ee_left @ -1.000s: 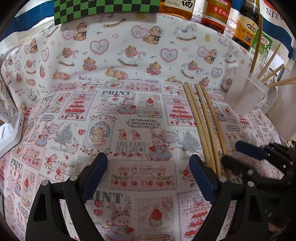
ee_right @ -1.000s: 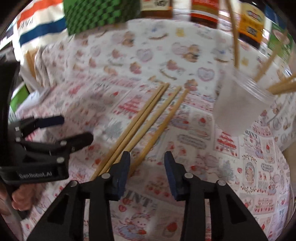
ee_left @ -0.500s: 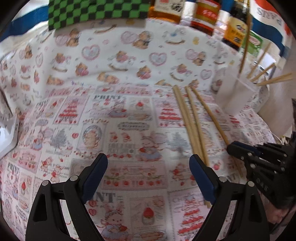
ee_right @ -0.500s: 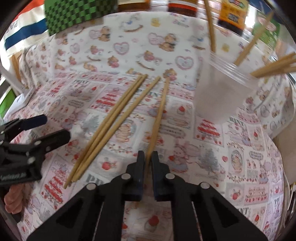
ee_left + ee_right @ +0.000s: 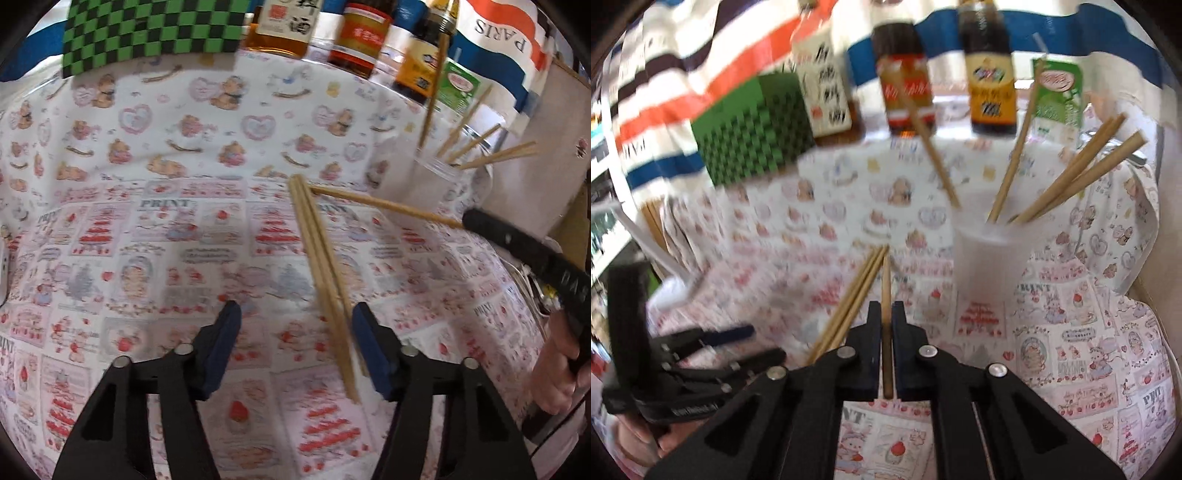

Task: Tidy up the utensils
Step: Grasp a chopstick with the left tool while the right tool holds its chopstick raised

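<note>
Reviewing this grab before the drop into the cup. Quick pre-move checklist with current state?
1. Right hand-held gripper shut on one chopstick: ok, a single stick sits between the pads.
2. Held chopstick off the cloth: ok, in the left wrist view it slants up from the tablecloth toward the right.
3. Cup upright, mouth reachable: ok, though several sticks already fan out of it.
4. Held stick separate from the remaining chopsticks: cannot tell, its far tip lies right by their ends.
5. Left hand-held gripper out of the way: ok, open, low over the remaining sticks, gripping nothing.
6. Grip firmness: cannot tell, the frame is blurred.
</note>
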Demonstrator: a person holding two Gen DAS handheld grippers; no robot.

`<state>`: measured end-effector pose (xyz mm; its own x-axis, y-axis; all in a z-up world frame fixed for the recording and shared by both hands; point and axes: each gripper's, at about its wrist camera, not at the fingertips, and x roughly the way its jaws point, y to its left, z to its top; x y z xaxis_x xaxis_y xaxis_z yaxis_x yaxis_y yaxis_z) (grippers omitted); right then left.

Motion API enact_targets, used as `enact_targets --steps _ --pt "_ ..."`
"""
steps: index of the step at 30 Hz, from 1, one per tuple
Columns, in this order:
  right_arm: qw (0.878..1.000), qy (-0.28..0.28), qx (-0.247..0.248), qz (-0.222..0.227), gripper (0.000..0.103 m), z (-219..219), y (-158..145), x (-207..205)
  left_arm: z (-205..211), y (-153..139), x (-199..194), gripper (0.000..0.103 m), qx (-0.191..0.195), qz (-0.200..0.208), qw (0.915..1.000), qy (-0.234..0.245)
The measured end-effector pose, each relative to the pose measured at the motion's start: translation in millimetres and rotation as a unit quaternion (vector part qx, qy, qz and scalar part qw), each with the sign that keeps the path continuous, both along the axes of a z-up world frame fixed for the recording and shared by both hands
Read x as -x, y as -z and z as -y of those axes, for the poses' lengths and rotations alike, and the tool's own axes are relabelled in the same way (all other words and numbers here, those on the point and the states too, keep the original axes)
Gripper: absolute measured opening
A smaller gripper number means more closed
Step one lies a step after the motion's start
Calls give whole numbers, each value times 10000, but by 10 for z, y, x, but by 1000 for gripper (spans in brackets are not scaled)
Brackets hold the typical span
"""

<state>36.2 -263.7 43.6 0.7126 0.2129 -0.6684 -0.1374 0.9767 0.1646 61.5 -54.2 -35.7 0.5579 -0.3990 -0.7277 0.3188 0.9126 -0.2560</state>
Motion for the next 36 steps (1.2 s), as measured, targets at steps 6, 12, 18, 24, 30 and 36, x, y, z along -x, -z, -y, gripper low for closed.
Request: enact_targets --steps 6,12,18,24,30,36 --pt "9994 204 -253 122 5 117 -110 35 217 58 37 44 -426 -97 9986 301" --pt "9990 242 -254 293 5 171 -194 70 223 110 -18 27 -650 -147 9977 -74" --pt "9990 276 -224 267 5 174 -187 69 188 116 -32 26 -380 -275 9989 51" --pt "9991 275 -142 277 5 153 -182 77 340 140 43 27 -988 5 9949 200" --pt "9990 311 -29 315 5 129 -174 78 396 146 72 14 -1237 30 9921 178" --pt "9986 356 -27 396 5 137 -184 79 383 83 113 4 -1270 300 9914 129"
